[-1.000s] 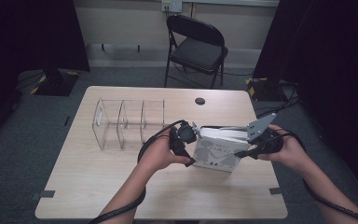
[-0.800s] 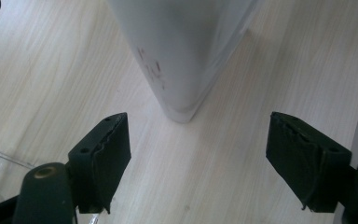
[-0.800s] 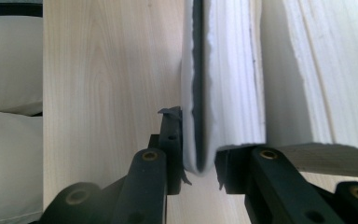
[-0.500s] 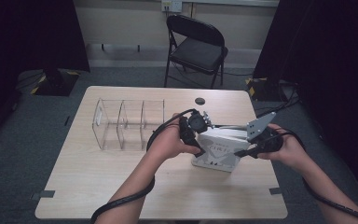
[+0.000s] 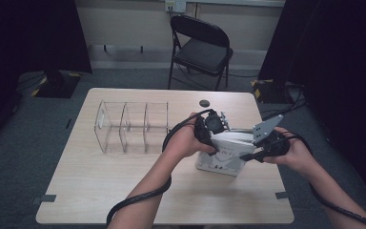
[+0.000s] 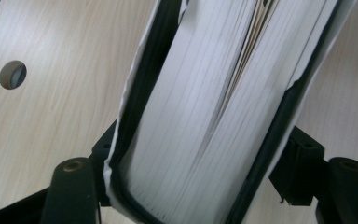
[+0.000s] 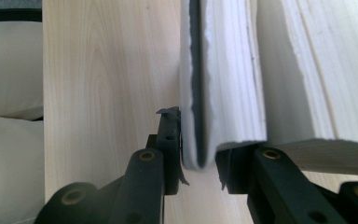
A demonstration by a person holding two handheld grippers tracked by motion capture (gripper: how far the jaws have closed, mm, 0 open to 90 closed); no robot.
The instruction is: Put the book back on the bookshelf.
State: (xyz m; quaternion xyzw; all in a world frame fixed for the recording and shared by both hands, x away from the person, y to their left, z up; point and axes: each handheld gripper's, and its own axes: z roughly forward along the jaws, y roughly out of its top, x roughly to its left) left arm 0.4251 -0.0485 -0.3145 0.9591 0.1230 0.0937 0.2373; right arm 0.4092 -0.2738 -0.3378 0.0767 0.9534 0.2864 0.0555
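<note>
Black folding chair (image 5: 202,47), grey carpet (image 5: 33,138), dark curtains (image 5: 28,33)

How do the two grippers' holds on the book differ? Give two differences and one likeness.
The left gripper spans the book's whole thickness; the right gripper pinches only a thin part by one cover. The left holds its left end, the right its right end. Both are shut on it.

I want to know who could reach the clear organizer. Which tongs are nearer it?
Left. The left tongs grip the book just right of the clear organizer; the right tongs are farther right.
</note>
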